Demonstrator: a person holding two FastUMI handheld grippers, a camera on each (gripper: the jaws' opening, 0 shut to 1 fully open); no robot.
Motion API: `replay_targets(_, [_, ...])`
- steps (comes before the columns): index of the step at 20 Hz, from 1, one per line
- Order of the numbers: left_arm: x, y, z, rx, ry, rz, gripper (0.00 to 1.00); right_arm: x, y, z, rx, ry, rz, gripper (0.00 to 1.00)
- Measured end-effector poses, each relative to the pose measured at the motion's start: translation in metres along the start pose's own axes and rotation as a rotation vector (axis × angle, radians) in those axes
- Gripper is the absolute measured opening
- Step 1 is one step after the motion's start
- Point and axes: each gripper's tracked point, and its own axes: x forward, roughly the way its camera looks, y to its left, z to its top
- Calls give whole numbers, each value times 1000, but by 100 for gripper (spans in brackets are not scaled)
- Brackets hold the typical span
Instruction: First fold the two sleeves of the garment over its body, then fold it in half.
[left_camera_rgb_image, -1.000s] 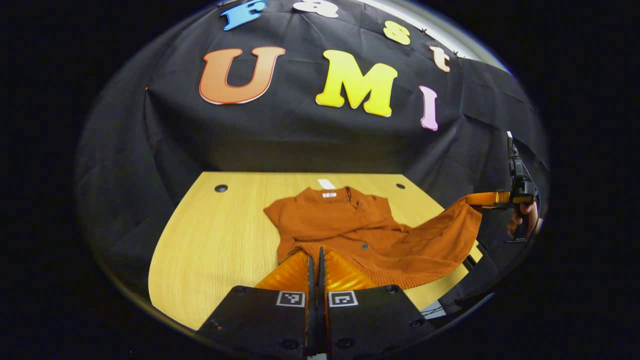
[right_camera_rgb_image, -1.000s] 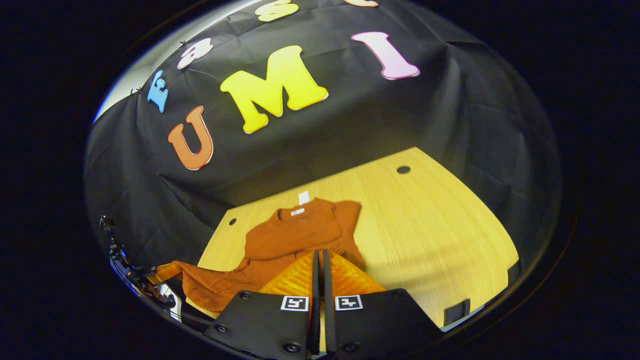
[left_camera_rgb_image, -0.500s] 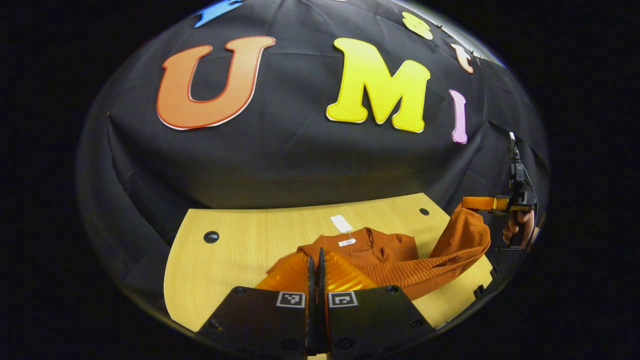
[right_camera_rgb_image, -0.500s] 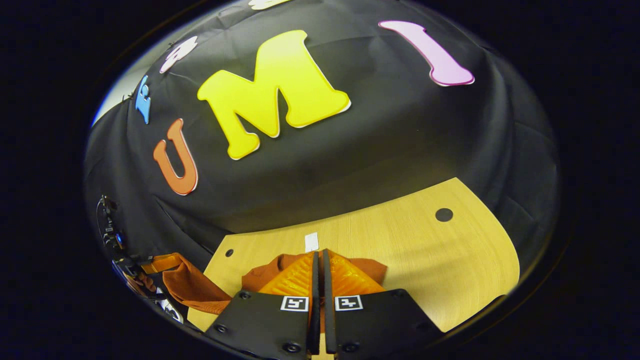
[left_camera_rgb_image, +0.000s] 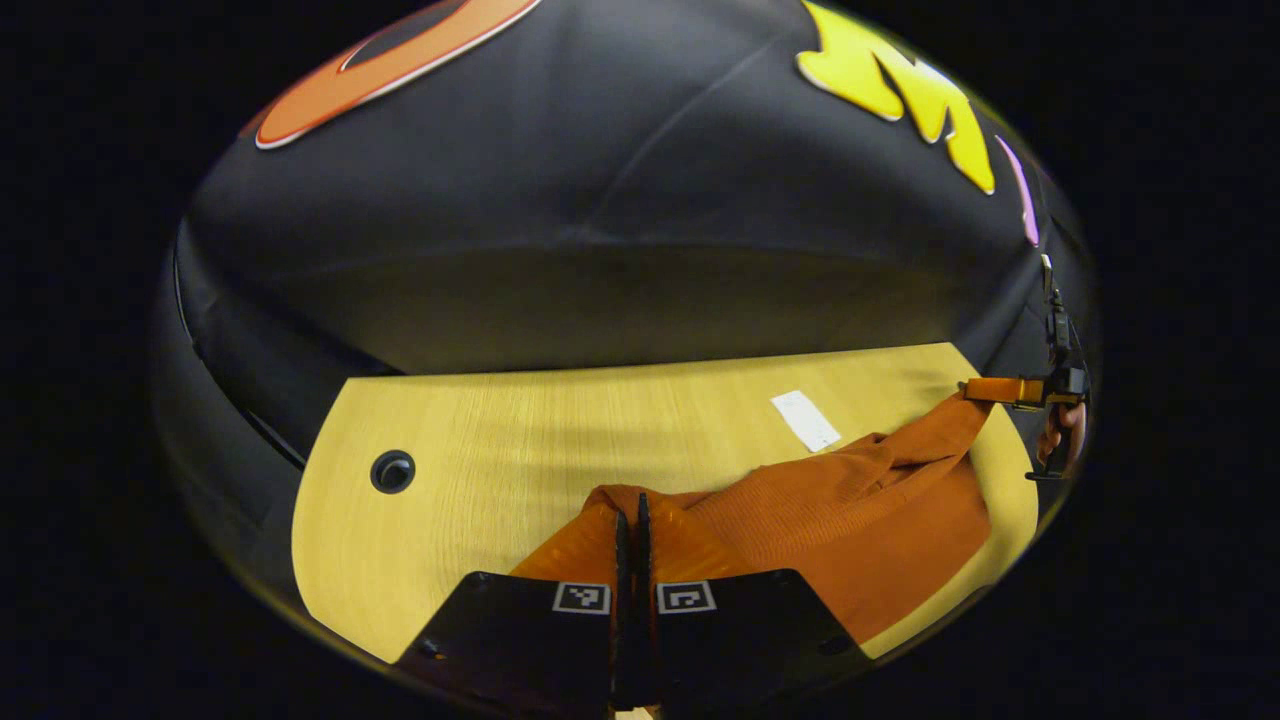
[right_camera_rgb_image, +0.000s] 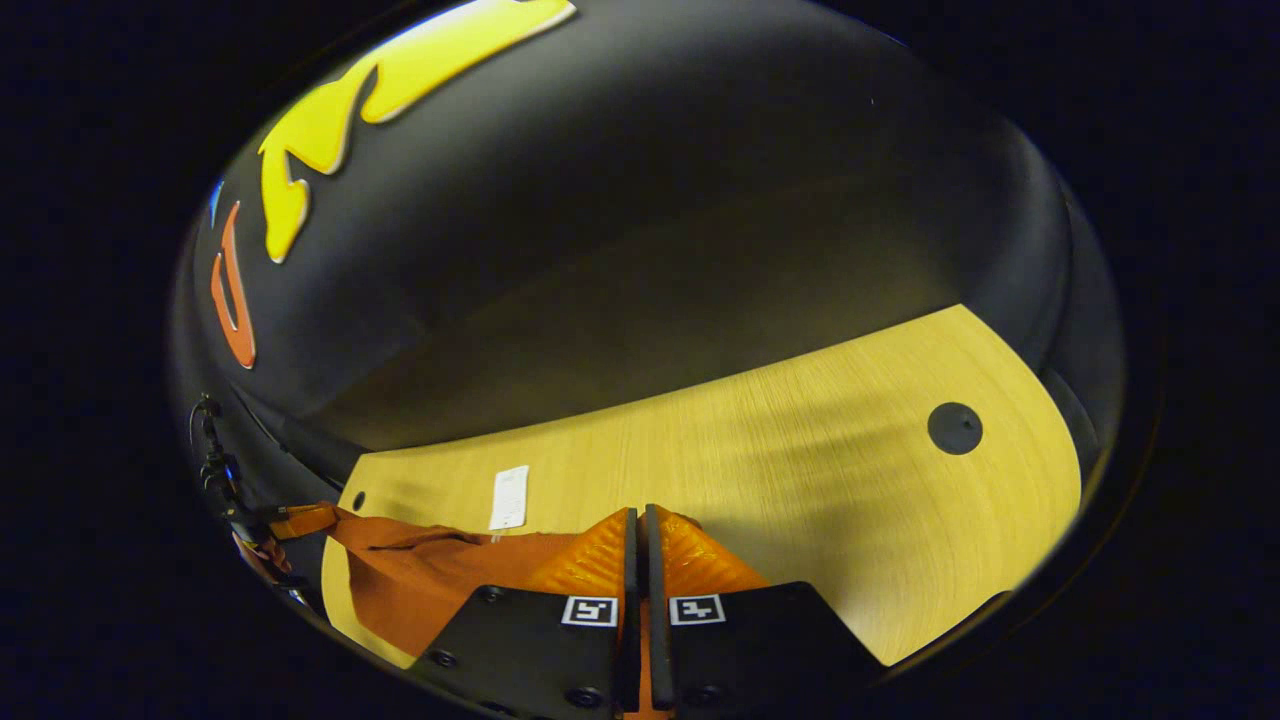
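Note:
The rust-orange knit garment (left_camera_rgb_image: 860, 500) hangs stretched between both grippers, low over the wooden table (left_camera_rgb_image: 480, 430). My left gripper (left_camera_rgb_image: 630, 512) is shut on one corner of its hem, the cloth bunching at the fingertips. Far right in the left gripper view, the right gripper (left_camera_rgb_image: 972, 389), held by a hand (left_camera_rgb_image: 1062, 438), pinches the other corner. In the right gripper view, my right gripper (right_camera_rgb_image: 638, 515) is shut with the garment (right_camera_rgb_image: 420, 575) running off to the left, where the left gripper (right_camera_rgb_image: 325, 517) holds it. The white tag (left_camera_rgb_image: 805, 420) (right_camera_rgb_image: 510, 497) lies on the table beyond the cloth.
The black cloth wall rises close behind the table's far edge. A dark cable hole (left_camera_rgb_image: 392, 471) sits in the table at left in the left gripper view. Another hole (right_camera_rgb_image: 954, 428) lies at right in the right gripper view, with bare wood around it.
Both grippers have carried the hem forward toward the collar end and lowered. The garment's body has passed under them, and the wall looms much closer.

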Motion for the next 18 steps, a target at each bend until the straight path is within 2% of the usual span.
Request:
replay_targets(4, [36,0,-17,2,16,-6,4,38,-15,-9,-39,0,-35,4])
replay_targets(5, [43,-5,-19,-5,20,-16,11,43,-17,-12,-52,7,-45,4])
replay_targets(6, [46,-9,-20,-15,16,-16,13,43,-16,-12,-65,3,-52,5])
replay_targets(8, [46,-3,-7,-26,-37,12,64,42,-12,-3,-70,-29,-49,26])
replay_targets(9, [44,4,7,-16,-89,46,89,39,-13,5,-78,-53,-59,45])
replay_targets(10, [40,15,22,-1,-139,77,85,35,-16,13,-89,-78,-74,64])
replay_targets(11, [35,23,35,15,-175,101,97,29,-18,20,-103,-96,-88,69])
replay_targets(12, [25,23,41,24,-197,106,90,20,-17,26,-122,-113,-99,70])
replay_targets(13, [15,18,44,24,-209,111,92,9,-14,32,-144,-131,-110,63])
replay_targets(15, [-3,8,60,-22,-248,117,93,-21,-3,41,-203,-162,-131,64])
replay_targets(16, [-14,10,66,-56,-274,122,93,-36,8,47,-226,-192,-133,80])
replay_targets(17, [-31,8,74,-89,-300,134,93,-55,18,54,-249,-229,-143,78])
replay_targets(18, [-55,5,79,-117,-337,139,93,-79,33,61,-265,-276,-142,84])
